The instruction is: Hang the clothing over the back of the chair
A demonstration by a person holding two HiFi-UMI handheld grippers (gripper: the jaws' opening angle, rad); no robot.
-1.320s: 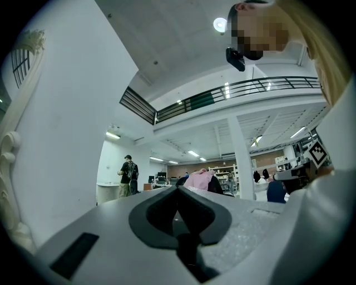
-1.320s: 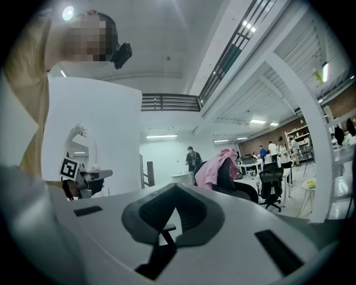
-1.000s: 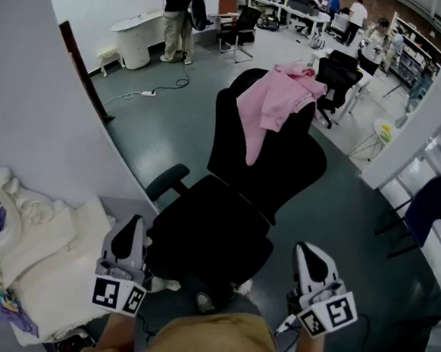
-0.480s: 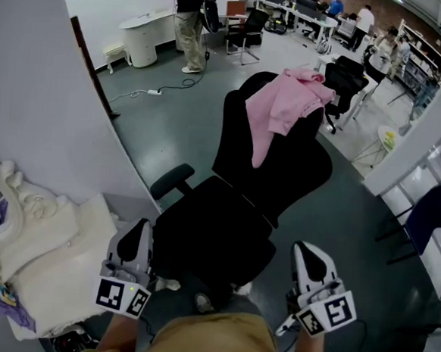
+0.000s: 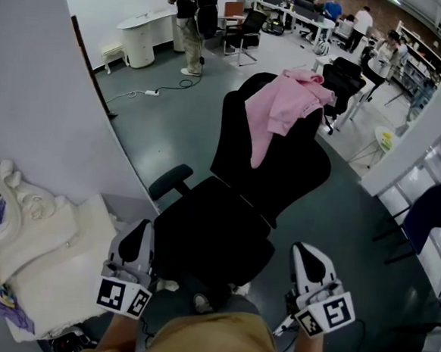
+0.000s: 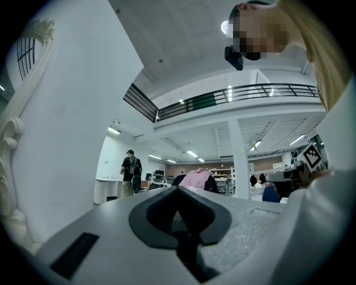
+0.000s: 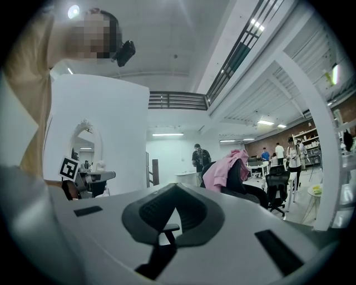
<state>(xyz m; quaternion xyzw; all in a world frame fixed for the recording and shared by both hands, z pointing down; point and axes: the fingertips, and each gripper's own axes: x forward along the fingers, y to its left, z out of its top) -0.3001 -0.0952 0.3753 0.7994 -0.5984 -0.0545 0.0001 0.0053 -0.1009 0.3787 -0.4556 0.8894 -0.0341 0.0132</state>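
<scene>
A pink hooded top (image 5: 283, 100) hangs over the top of the back of a black office chair (image 5: 282, 165), with one sleeve trailing down the front of the backrest. It shows far off in the left gripper view (image 6: 196, 179) and in the right gripper view (image 7: 222, 172). My left gripper (image 5: 136, 232) is low at the seat's near left corner, and my right gripper (image 5: 308, 256) is at its near right. Both are well short of the garment, point level toward the chair, are shut and hold nothing.
A white ornate dresser with a mirror (image 5: 39, 263) stands at my left beside a curved white wall (image 5: 30, 88). A person (image 5: 191, 13) stands at the back near a white counter. More office chairs (image 5: 342, 78), desks and a blue chair (image 5: 431, 207) lie beyond.
The head view has shifted a little, so the chair sits slightly further right. The person at the back has stepped to the right. Grippers and garment stay as they were.
</scene>
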